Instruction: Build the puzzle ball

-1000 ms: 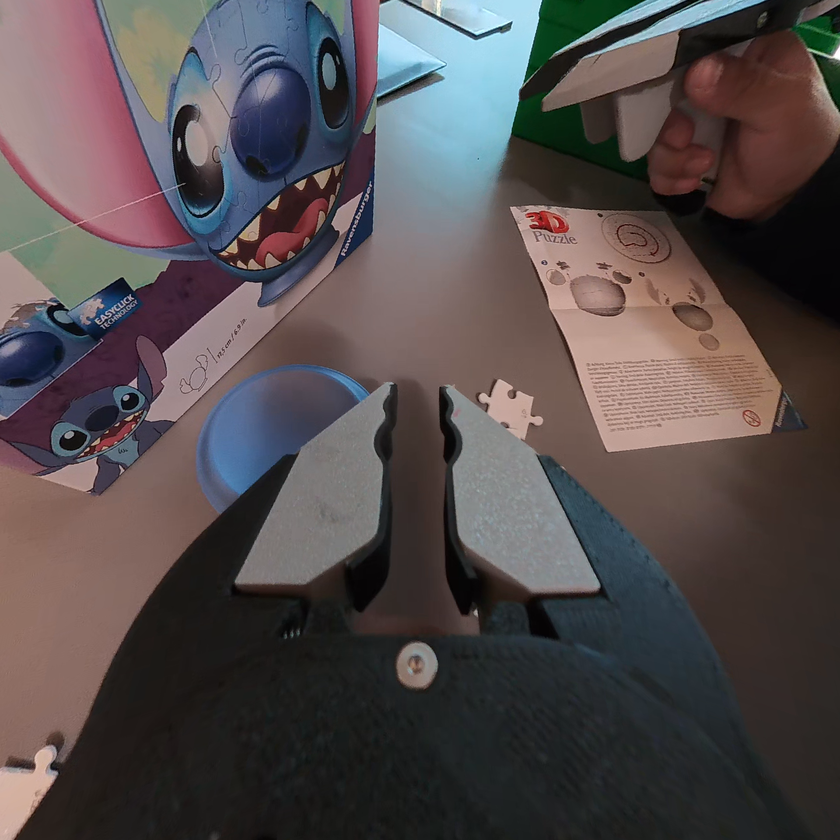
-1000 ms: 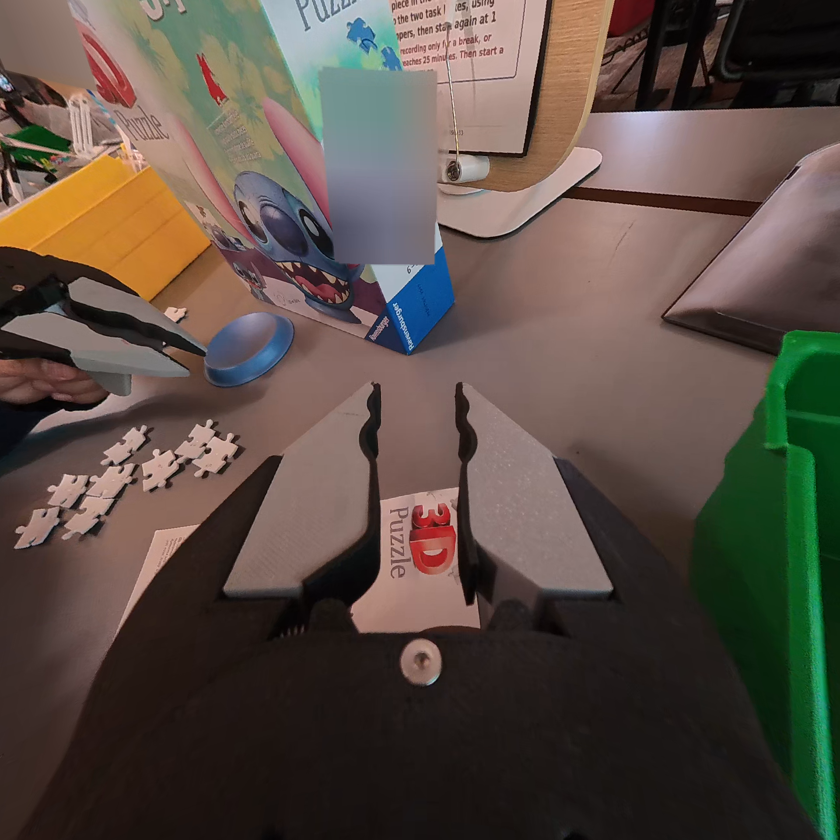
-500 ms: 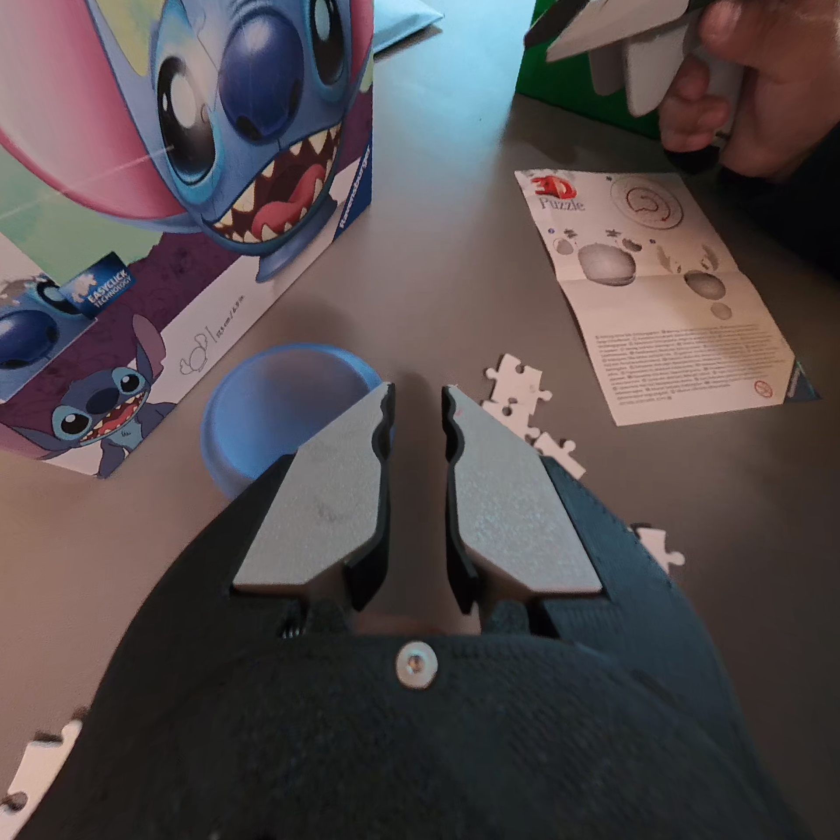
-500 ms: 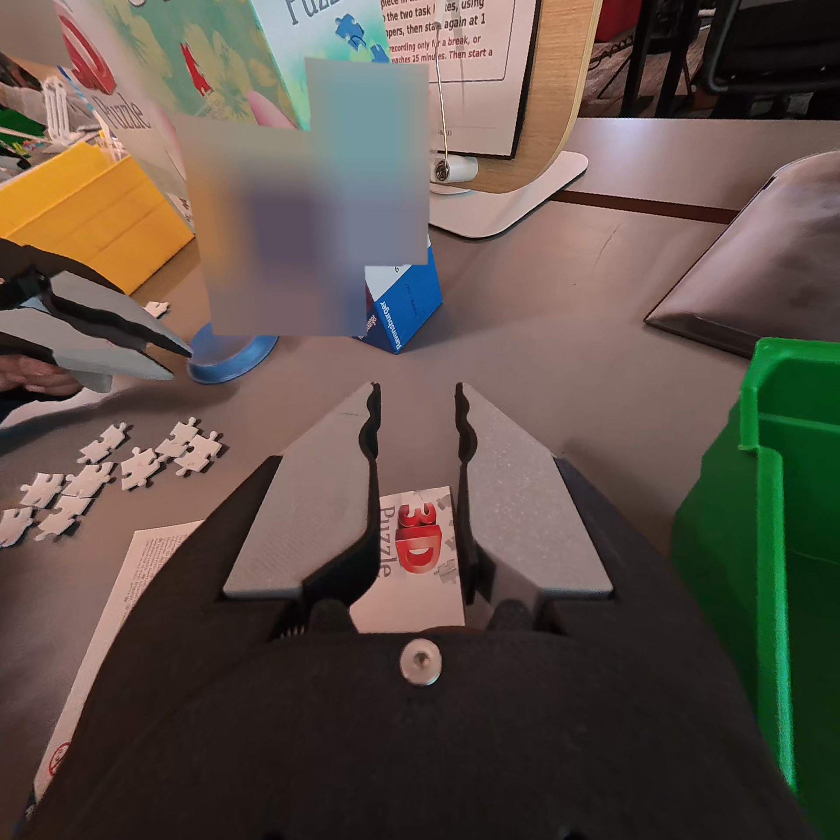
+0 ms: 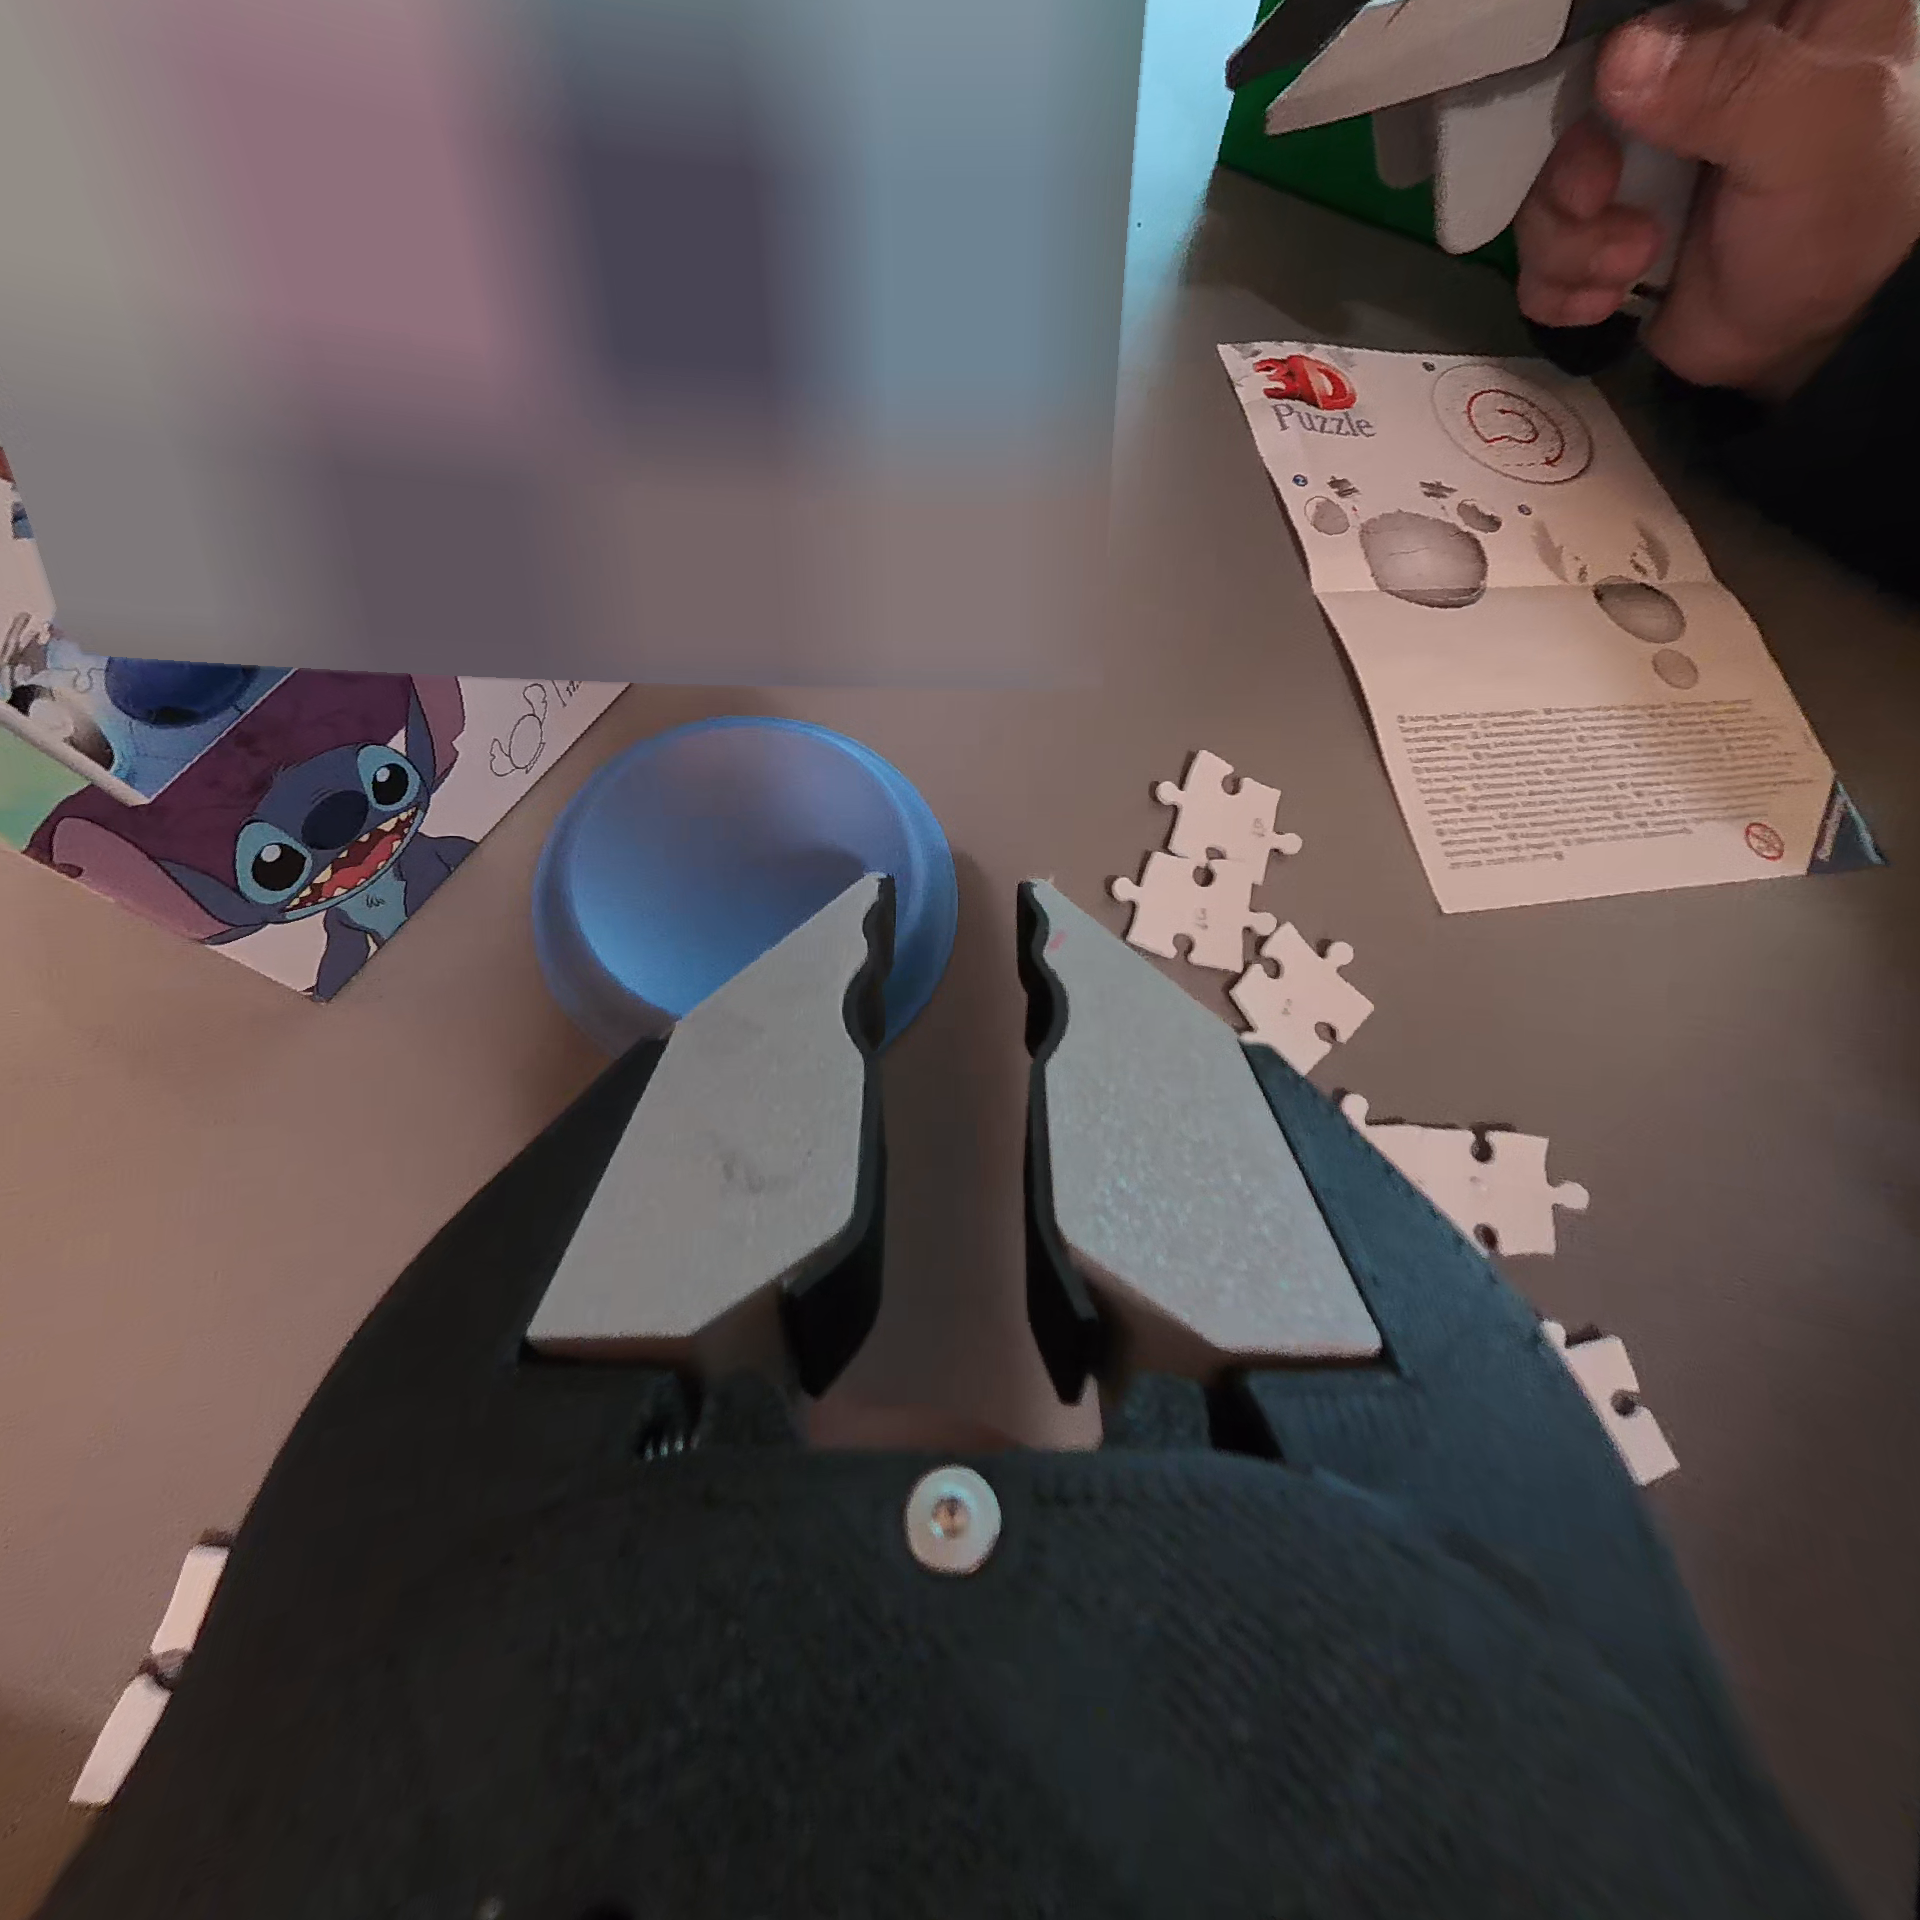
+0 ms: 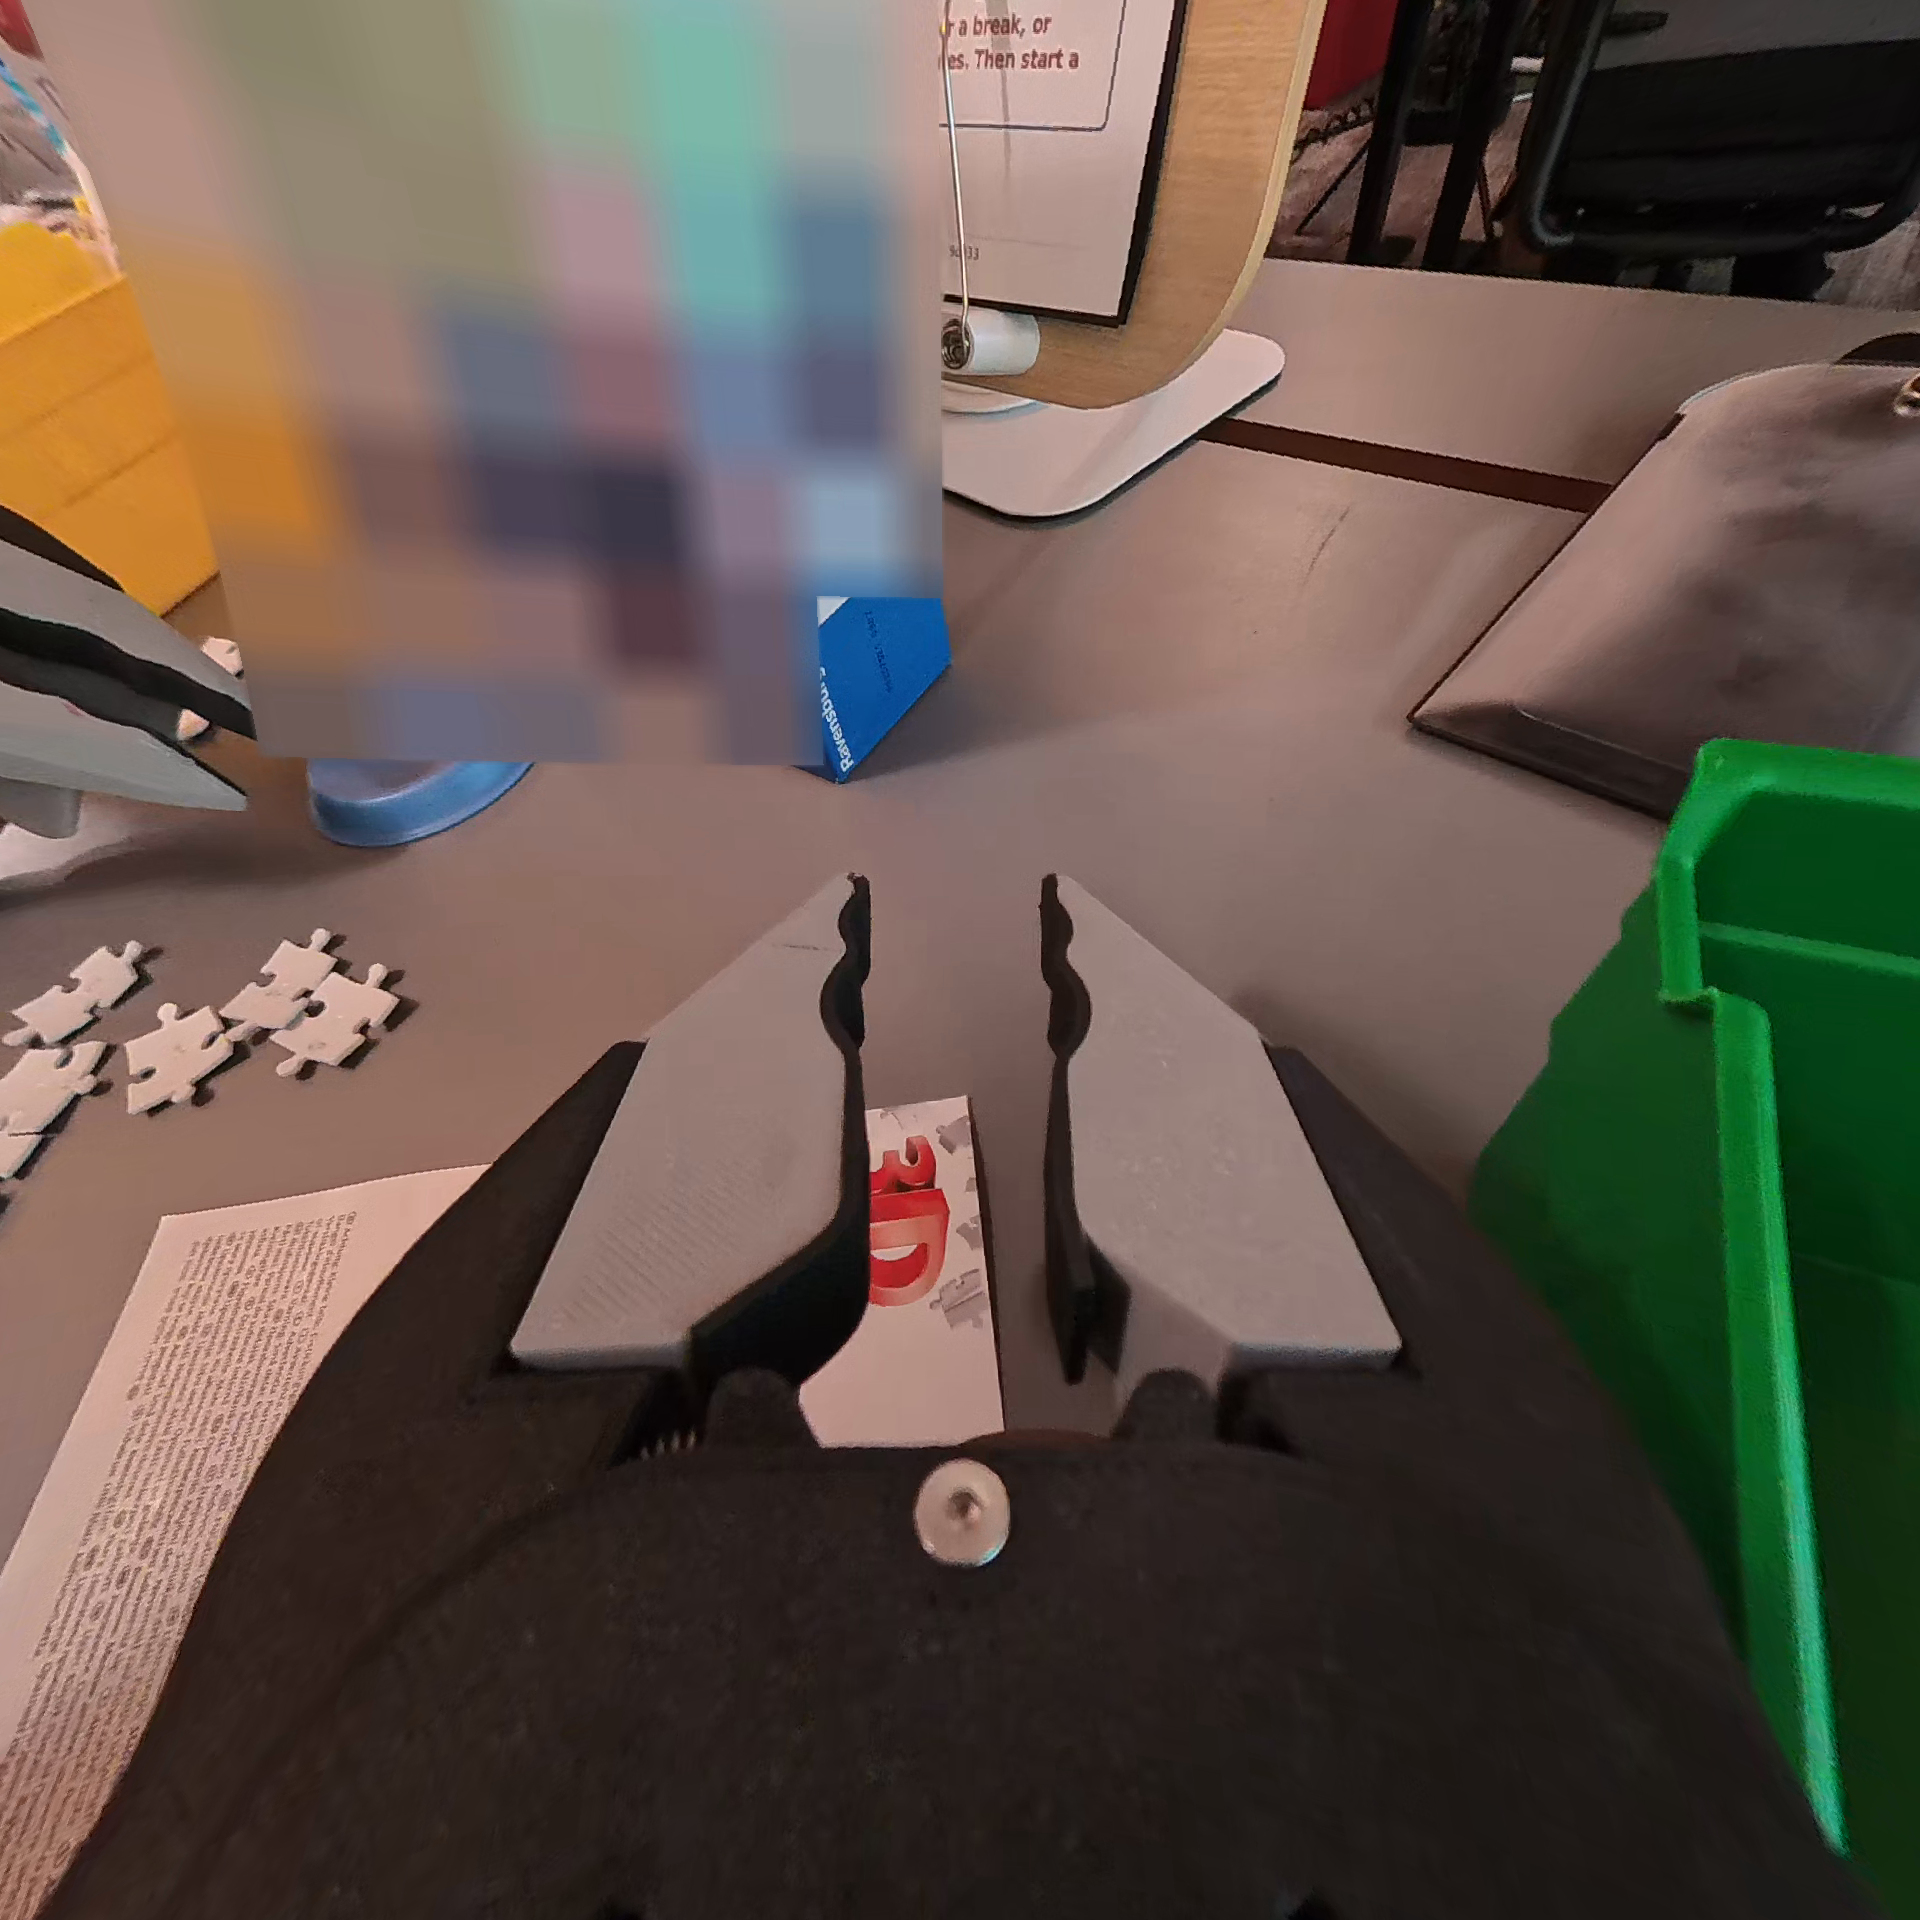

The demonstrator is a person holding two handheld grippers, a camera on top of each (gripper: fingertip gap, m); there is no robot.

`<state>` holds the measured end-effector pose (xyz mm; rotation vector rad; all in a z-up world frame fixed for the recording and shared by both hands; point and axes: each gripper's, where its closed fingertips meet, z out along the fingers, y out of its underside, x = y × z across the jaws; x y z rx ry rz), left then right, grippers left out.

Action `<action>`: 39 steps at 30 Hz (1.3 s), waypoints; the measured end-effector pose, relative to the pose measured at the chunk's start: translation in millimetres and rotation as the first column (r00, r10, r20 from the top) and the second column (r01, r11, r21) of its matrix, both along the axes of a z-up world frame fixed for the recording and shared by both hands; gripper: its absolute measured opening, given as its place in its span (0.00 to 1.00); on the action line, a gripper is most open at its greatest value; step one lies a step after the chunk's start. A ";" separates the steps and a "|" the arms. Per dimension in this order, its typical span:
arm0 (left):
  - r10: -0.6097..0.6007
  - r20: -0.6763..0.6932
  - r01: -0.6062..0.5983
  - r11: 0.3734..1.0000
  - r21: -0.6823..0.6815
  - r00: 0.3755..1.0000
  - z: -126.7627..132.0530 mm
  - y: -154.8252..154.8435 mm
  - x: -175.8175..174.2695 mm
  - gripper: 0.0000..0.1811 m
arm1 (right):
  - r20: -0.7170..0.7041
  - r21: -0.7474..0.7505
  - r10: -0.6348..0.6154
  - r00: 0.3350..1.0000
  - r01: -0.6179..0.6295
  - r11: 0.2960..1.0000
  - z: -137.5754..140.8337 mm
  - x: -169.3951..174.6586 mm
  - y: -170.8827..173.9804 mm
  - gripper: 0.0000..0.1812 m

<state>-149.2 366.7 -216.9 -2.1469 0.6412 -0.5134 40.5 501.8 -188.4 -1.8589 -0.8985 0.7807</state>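
Note:
Several white puzzle pieces (image 5: 1216,831) lie face down on the grey table, right of my left gripper (image 5: 954,896); they also show at the left in the right wrist view (image 6: 312,1003). A blue round stand (image 5: 727,862) sits just ahead-left of the left gripper, its left fingertip over the stand's rim. The left gripper is open and empty. My right gripper (image 6: 951,894) is open and empty, hovering over the folded instruction sheet (image 6: 914,1247). The sheet lies right of the pieces (image 5: 1538,623).
The puzzle box (image 5: 312,821) stands upright behind the stand, its blue side showing in the right wrist view (image 6: 883,675). A green bin (image 6: 1766,1195) stands at the right. A yellow bin (image 6: 73,416) is at the far left. A wooden-framed sign stand (image 6: 1143,416) and a dark flat case (image 6: 1714,582) lie beyond. The gap from one gripper's tips to the other's is roughly 25 centimetres.
My left gripper has pulled back and risen, so more puzzle pieces show to its right. My right gripper has moved slightly to the right along the sheet and stays open.

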 end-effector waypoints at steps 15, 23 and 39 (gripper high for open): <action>-0.117 -0.002 0.116 0.987 -0.112 0.993 -8.4 -22.1 -2.9 0.14 | -0.005 -0.001 0.002 1.000 -0.002 1.000 -0.5 -0.4 -1.5 0.17; -0.274 0.029 0.273 0.936 -0.223 0.961 -14.0 -55.4 2.2 0.15 | 0.014 0.004 0.012 1.000 -0.012 1.000 -3.2 -3.5 -3.6 0.17; -0.452 0.104 0.464 0.868 -0.178 0.886 -7.4 -82.6 49.2 0.15 | 0.003 0.026 0.038 0.999 -0.038 0.999 3.5 -10.2 -11.4 0.18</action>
